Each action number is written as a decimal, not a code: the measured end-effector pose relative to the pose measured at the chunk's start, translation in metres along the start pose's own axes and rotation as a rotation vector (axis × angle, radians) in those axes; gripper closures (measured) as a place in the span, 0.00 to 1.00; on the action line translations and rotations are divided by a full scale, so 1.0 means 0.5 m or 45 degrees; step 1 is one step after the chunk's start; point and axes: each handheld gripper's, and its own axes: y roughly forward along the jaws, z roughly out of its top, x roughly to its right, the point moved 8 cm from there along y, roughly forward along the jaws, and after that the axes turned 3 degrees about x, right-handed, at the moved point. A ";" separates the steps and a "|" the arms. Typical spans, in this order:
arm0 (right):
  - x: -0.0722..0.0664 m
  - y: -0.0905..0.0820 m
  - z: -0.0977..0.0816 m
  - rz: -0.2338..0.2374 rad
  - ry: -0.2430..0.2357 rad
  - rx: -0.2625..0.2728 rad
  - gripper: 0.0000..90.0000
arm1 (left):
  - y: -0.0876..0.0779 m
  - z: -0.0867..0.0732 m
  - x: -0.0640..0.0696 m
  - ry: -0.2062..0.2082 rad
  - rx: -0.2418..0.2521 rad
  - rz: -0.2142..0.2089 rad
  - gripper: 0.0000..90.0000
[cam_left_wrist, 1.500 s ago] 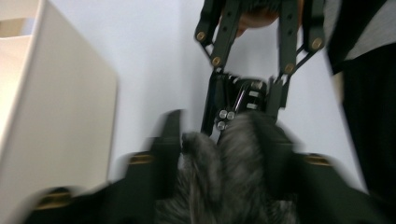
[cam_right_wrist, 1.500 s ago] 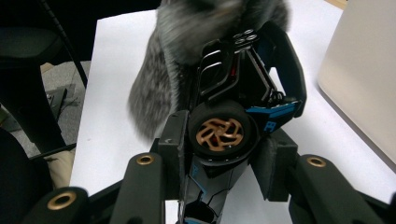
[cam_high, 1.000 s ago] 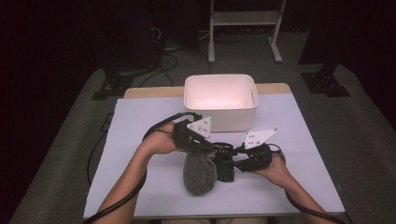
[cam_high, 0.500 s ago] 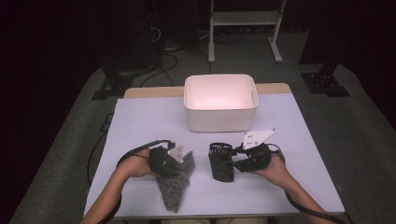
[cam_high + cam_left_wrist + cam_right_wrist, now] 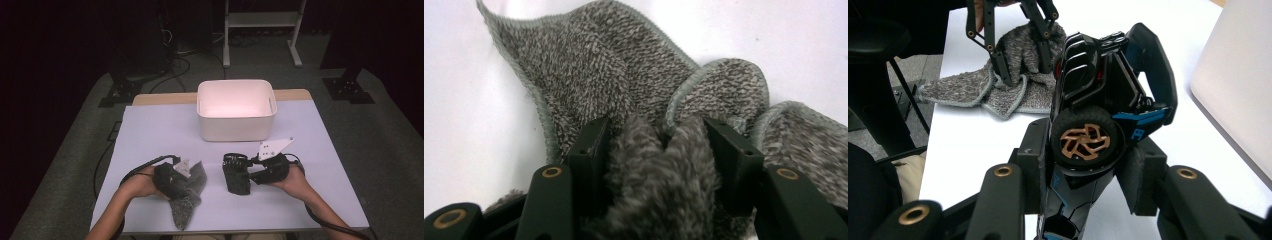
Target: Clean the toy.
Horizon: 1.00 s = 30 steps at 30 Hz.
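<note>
Cloth set on counter, left gripper jaws just opening around it; right gripper clamps toy car; bin likely next.

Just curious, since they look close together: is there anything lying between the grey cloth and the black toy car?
No. In the high view, bare white table separates the grey cloth from the toy car.

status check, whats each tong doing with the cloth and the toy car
Left tongs just opening, grey cloth bunched between them on the table. Right tongs clamped on black toy car. White bin behind, path clear.
</note>
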 end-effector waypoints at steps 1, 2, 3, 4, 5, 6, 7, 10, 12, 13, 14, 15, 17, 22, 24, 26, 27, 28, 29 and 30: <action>0.000 0.000 0.000 0.000 0.000 0.000 0.65 | 0.003 0.000 -0.001 -0.017 0.006 -0.014 0.52; 0.000 0.000 0.000 0.001 0.000 -0.001 0.65 | 0.005 0.000 -0.001 -0.044 0.007 -0.028 0.53; 0.000 0.000 0.000 0.001 0.000 0.000 0.65 | 0.006 0.000 -0.003 -0.064 0.006 -0.037 0.54; 0.000 0.001 0.000 0.000 0.003 -0.001 0.65 | 0.007 0.000 -0.002 -0.064 0.005 -0.044 0.56; 0.000 0.001 0.000 0.001 0.002 -0.003 0.65 | 0.007 0.001 -0.001 -0.074 0.003 -0.048 0.59; -0.001 0.001 0.000 0.001 0.000 -0.004 0.65 | 0.006 0.002 0.001 -0.073 -0.002 -0.050 0.63; -0.001 0.001 0.001 0.001 -0.002 -0.003 0.65 | 0.006 0.003 0.005 -0.065 -0.004 -0.059 0.68; -0.002 0.002 0.001 -0.001 -0.004 -0.001 0.65 | 0.005 0.006 0.012 -0.036 0.008 -0.058 0.83; -0.002 0.002 0.001 -0.001 -0.004 -0.001 0.65 | -0.001 0.005 0.011 -0.060 0.050 -0.075 0.86; -0.002 0.002 0.001 -0.002 -0.004 -0.001 0.65 | -0.009 0.005 0.009 -0.076 0.089 -0.089 0.87; -0.002 0.002 0.001 -0.002 -0.004 -0.001 0.65 | -0.017 0.006 0.008 -0.076 0.126 -0.097 0.87; -0.002 0.002 0.001 -0.002 -0.005 -0.001 0.65 | -0.026 0.009 0.008 -0.078 0.162 -0.102 0.87; -0.001 0.001 0.001 -0.003 -0.004 0.000 0.65 | -0.051 0.020 0.002 -0.071 0.234 -0.083 0.87; -0.003 0.004 0.002 -0.007 -0.008 -0.007 0.65 | -0.136 0.075 -0.012 -0.016 0.378 0.013 0.87; -0.005 0.005 0.003 -0.011 -0.011 -0.007 0.65 | -0.170 0.105 -0.016 0.005 0.446 0.029 0.87; -0.005 0.008 0.005 -0.012 -0.019 -0.005 0.65 | -0.207 0.150 -0.012 0.060 0.525 0.040 0.87; -0.006 0.008 0.005 -0.012 -0.020 -0.005 0.65 | -0.219 0.172 -0.007 0.094 0.551 0.038 0.87; -0.006 0.009 0.005 -0.014 -0.018 -0.006 0.65 | -0.226 0.190 -0.004 0.117 0.562 0.039 0.87; -0.007 0.010 0.006 -0.013 -0.019 -0.006 0.65 | -0.231 0.218 0.003 0.150 0.561 0.027 0.87; -0.007 0.012 0.006 -0.012 -0.022 -0.006 0.65 | -0.232 0.241 0.008 0.190 0.556 0.026 0.87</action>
